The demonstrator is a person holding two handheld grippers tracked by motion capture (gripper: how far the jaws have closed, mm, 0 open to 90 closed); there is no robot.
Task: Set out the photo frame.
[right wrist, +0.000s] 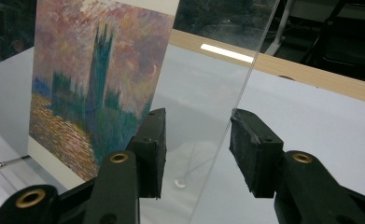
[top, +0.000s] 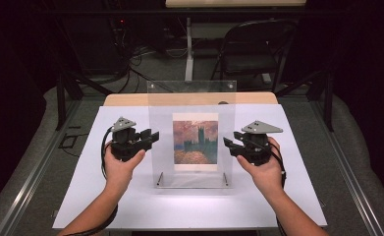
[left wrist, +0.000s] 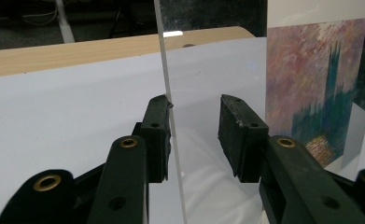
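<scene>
A clear acrylic picture frame [top: 192,96] stands upright on the white sheet [top: 130,201], holding a print [top: 195,142] of a dark tower under a reddish sky. My left gripper [top: 152,136] sits at the frame's left edge. In the left gripper view its jaws [left wrist: 194,130] straddle the pane edge [left wrist: 168,93], which lies against one pad while the other stands apart. My right gripper [top: 227,143] is at the frame's right edge. In the right gripper view the pane [right wrist: 245,79] passes between its jaws [right wrist: 196,140], close to one pad and apart from the other. The print [right wrist: 87,88] shows to the left.
Two metal pins [top: 159,181] foot the frame at its near side. The white sheet covers a wooden table [top: 125,99]. Beyond the table stand a folding chair [top: 258,44] and a white table leg [top: 189,49], with cables on the floor.
</scene>
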